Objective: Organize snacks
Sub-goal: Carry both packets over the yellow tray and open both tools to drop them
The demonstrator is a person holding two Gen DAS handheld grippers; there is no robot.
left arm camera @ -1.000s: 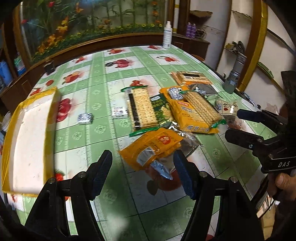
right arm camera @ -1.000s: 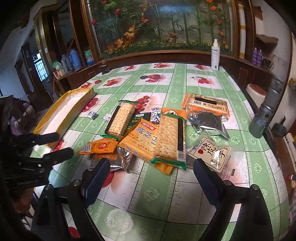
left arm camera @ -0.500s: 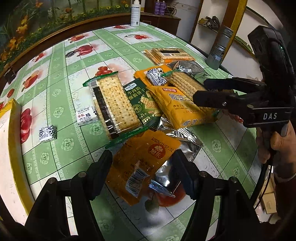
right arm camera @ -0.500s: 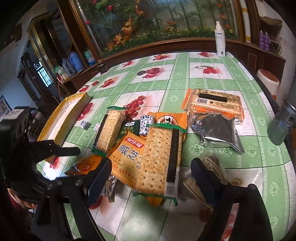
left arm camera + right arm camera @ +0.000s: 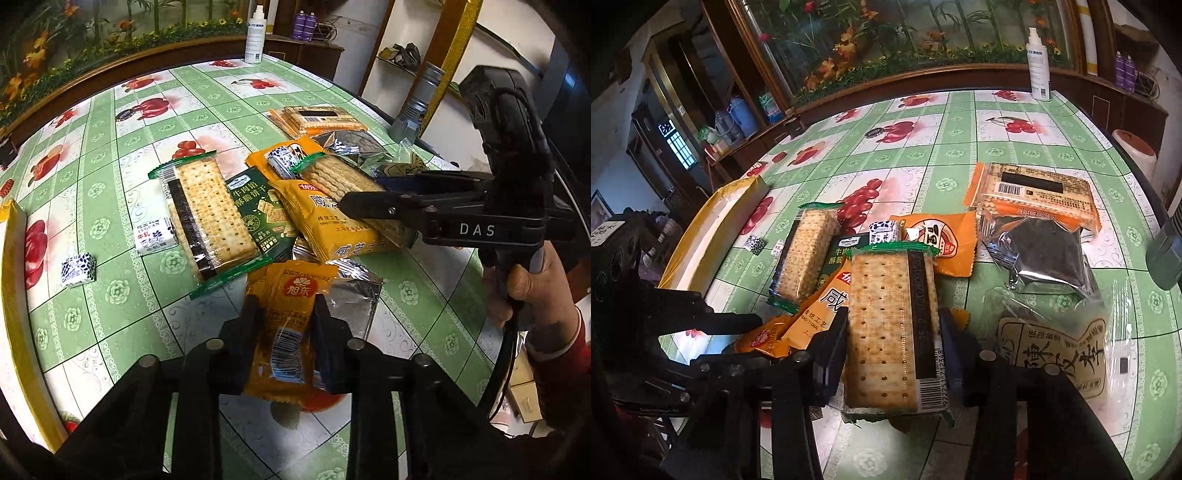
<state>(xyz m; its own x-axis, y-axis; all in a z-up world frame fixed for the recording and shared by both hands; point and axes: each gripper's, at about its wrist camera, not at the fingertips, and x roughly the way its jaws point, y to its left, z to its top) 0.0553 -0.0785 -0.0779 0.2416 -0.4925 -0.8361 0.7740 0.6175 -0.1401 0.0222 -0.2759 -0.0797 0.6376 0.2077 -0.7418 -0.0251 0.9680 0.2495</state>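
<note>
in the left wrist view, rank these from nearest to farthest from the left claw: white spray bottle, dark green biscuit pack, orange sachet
1. orange sachet: between the left claw fingers, which have just been closing on it.
2. dark green biscuit pack: mid-table, in the snack pile.
3. white spray bottle: far table edge, by the wooden rim.

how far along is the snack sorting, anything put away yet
Just starting: what shows of the yellow box is bare. In hand: the left tool has just closed on an orange sachet, and the right tool on a green-edged cracker pack. Left: the other packets and small candies still lie on the table.
</note>
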